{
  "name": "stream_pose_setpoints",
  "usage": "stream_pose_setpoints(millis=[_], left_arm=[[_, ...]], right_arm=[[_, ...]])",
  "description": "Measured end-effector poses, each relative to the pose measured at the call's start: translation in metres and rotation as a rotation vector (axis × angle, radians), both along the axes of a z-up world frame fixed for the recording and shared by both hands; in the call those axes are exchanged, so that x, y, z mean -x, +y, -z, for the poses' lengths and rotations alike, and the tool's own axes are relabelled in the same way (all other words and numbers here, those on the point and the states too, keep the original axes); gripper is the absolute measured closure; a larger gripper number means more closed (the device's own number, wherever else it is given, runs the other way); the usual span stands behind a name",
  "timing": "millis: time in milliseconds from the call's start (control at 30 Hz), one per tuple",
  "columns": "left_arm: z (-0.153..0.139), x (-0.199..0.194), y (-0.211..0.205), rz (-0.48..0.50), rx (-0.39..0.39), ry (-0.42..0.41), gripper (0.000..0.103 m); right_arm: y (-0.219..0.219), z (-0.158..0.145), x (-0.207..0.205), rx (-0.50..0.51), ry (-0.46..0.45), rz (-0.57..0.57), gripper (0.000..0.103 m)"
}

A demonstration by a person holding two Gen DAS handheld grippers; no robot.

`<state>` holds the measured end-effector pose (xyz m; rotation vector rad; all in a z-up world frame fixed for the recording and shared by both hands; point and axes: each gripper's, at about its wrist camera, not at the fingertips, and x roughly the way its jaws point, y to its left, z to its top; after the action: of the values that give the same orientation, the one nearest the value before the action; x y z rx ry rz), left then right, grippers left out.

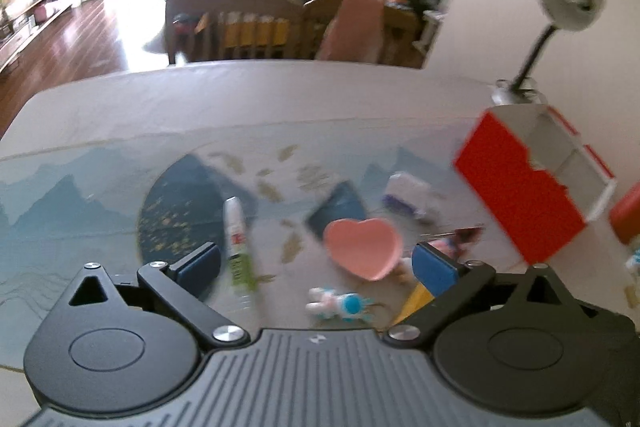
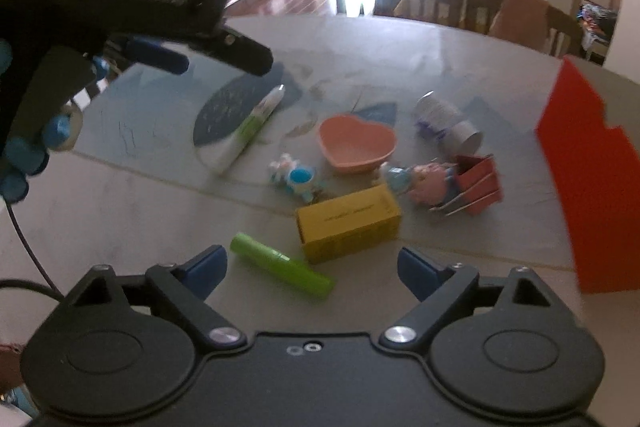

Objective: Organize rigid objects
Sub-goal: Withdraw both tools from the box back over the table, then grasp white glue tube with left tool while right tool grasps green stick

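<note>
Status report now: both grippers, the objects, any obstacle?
Left gripper open, empty. Right gripper open, empty. Pink heart-shaped bowl, yellow cardboard box, green tube loose on table; red open box waiting. Nothing blocking.

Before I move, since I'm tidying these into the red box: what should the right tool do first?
Probably ease the right tool forward and down onto the green tube: its jaws stand open and empty, and the tube lies nearest, just short of the yellow box.
</note>
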<state>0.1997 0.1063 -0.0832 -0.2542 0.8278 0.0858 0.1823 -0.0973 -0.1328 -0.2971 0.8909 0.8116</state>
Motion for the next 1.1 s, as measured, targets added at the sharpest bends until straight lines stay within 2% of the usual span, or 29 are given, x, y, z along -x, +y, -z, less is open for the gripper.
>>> stream_pose_setpoints(millis=[233,467,733,933,1100], left_arm=[[0.043,-0.016,0.033,-0.106,0.032,0.101,0.001],[0.069,-0.031,0.044,-0.139,0.045,0.126,0.001],[0.088,-0.048,0.053,-0.184,0.023,0.159,0.001],[0.094,-0.050,0.051,-0.173,-0.008,0.162,0.002],[0.096,-0.048,0.044,-0.157,-0.065,0.151,0.006]], right_arm=[[0.015,0.025,-0.003,0.057,0.025,-0.053,0.025],[0.021,0.030,0.001,0.086,0.015,-0.082,0.031],[0.025,0.029,0.019,0.120,0.000,-0.150,0.035],[0.037,0.028,0.031,0.143,-0.017,-0.253,0.044],[0.051,0.030,0.025,0.131,-0.027,-0.244,0.048]])
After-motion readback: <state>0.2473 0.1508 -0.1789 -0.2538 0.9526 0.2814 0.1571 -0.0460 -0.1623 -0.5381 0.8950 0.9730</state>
